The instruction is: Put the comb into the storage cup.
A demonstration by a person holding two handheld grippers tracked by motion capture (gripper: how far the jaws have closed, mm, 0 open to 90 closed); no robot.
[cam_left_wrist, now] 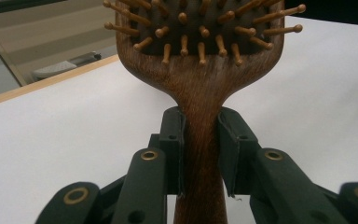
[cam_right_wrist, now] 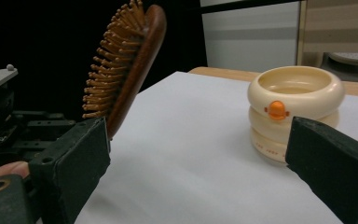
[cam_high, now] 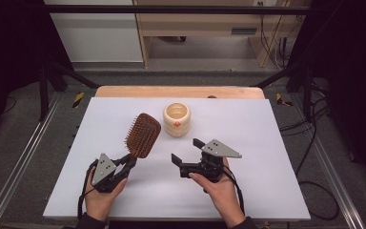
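A dark wooden paddle hairbrush (cam_high: pixel 143 135) with pale bristle pins is held up off the white table, its head tilted toward the far side. My left gripper (cam_high: pixel 127 163) is shut on the brush handle. In the left gripper view the two pads press on either side of the handle (cam_left_wrist: pixel 200 154), below the bristled head (cam_left_wrist: pixel 200 28). My right gripper (cam_high: pixel 187 150) stands open near the table's middle, pointing left, with nothing between its fingers. In the right gripper view its jaws are wide apart, framing the hairbrush (cam_right_wrist: pixel 130 60) and a cream ringed cup (cam_right_wrist: pixel 296 107).
The cream cup (cam_high: pixel 177 118), with an orange mark on its side, stands upright behind the brush head at the table's middle back. The white tabletop (cam_high: pixel 267 143) has a wooden edge (cam_high: pixel 181 91) at the far side. Metal rails and cables run along the floor on both sides.
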